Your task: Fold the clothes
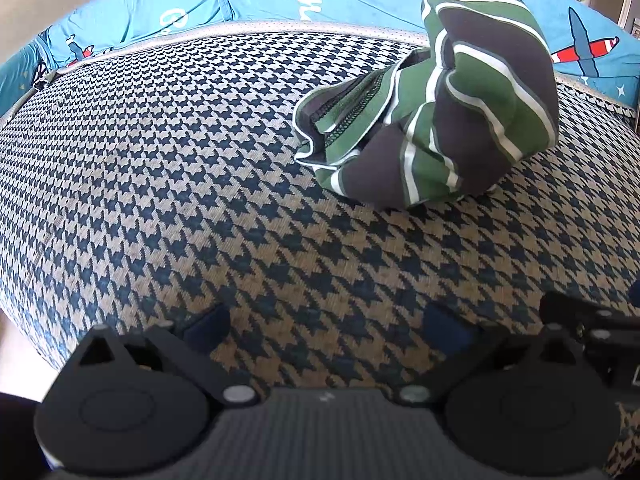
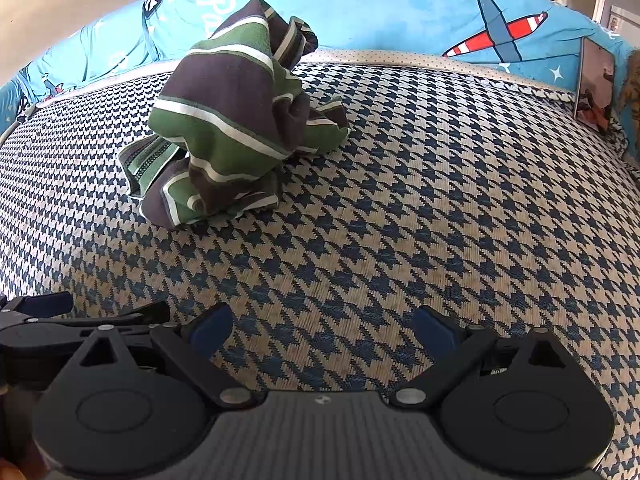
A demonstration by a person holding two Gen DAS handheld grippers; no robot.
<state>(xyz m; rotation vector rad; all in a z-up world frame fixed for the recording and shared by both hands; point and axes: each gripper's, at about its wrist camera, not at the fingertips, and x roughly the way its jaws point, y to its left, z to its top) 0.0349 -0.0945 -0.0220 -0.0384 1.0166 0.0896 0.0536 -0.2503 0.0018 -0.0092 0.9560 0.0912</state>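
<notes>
Surface: a houndstooth cover (image 1: 168, 168) in navy and tan is filling most of both wrist views.

Garment: a striped garment (image 1: 436, 104) in green, dark grey and white is lying crumpled in a heap on the cover, unfolded. In the left wrist view it is sitting at about 1 o'clock; in the right wrist view it (image 2: 236, 120) is sitting at about 11 o'clock. A stitched hem is showing at the heap's lower left edge.

Left gripper: the left gripper (image 1: 326, 324) is hovering at 6 o'clock of its own view, its blue-tipped fingers (image 1: 208, 324) spread wide apart with nothing between them. It is well apart from the garment.

Right gripper: the right gripper (image 2: 322, 326) is likewise sitting at 6 o'clock of its view, fingers (image 2: 432, 328) spread wide and holding nothing, also well apart from the garment.

Gripper positions: the left gripper is showing at 8 o'clock in the right wrist view, just beside the right one.

Background: a light blue bedding (image 2: 400, 8) printed with red and white aeroplanes is running along the far edge at 12 o'clock, behind the garment.

Other: a small upright picture card (image 2: 596, 88) is standing at 2 o'clock in the right wrist view, at the cover's far edge.
</notes>
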